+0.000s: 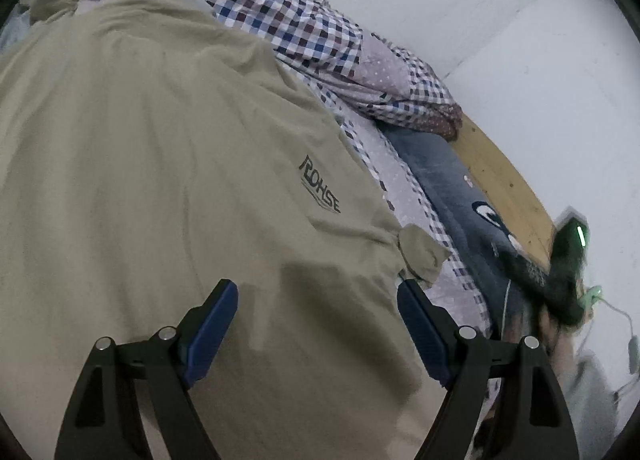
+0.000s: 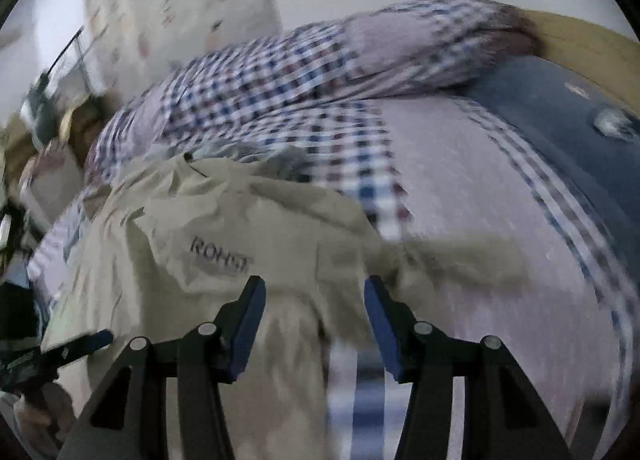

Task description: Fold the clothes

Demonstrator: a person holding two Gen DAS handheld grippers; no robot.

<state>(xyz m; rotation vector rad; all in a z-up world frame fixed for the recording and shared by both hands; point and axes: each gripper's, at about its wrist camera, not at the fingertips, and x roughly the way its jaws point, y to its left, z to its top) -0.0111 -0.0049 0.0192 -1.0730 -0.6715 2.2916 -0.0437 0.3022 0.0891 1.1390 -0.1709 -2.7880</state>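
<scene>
One khaki T-shirt [image 1: 160, 164] lies spread over the bed, filling the left and middle of the left wrist view. One dark printed logo [image 1: 319, 190] sits on its chest, right of centre. Two folded-up bits of khaki cloth show: one at the upper left edge [image 1: 56, 0] and one small sleeve end [image 1: 420, 252] at the shirt's right edge. Below, the left gripper [image 1: 318, 300] hangs over the shirt with its two blue-padded fingers [image 1: 218, 320] set wide apart and nothing between them; whether the tips touch the cloth cannot be told. To the right of the shirt runs one lilac dotted sheet [image 1: 400, 188] with a checked border, then one dark blue pillow [image 1: 440, 172], then one wooden bed rail [image 1: 504, 180] against the white wall [image 1: 520, 40]. One rumpled checked quilt [image 1: 288, 20] lies along the top. At the far right the other hand-held gripper appears blurred, with one green light.

In the right wrist view, at the far left, one blue-tipped finger of the left gripper shows low over the shirt's edge. The khaki T-shirt [image 2: 224, 220] lies crumpled in the left and middle, its logo [image 2: 220, 258] just above the right gripper [image 2: 316, 300]. That gripper's two blue pads [image 2: 250, 324] stand apart, with shirt fabric lying below the gap, not pinched. One khaki sleeve [image 2: 460, 260] stretches rightward, blurred, over the lilac sheet [image 2: 480, 200]. Farther right come the blue pillow [image 2: 560, 120] and the wooden rail [image 2: 580, 44].
</scene>
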